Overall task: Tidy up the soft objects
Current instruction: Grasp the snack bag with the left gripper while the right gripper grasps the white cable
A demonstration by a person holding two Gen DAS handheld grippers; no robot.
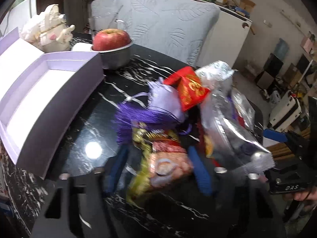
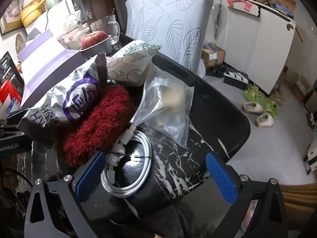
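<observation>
Both grippers have black angular frames, silver screws, and fingers [image 2: 221,178] faced with blue diamond-textured pads.

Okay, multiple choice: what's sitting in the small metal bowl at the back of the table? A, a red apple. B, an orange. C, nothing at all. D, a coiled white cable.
A: a red apple fills the metal bowl; the coiled white cable lies on the table.

Motion-blurred snack packet [image 1: 158,158]
</observation>
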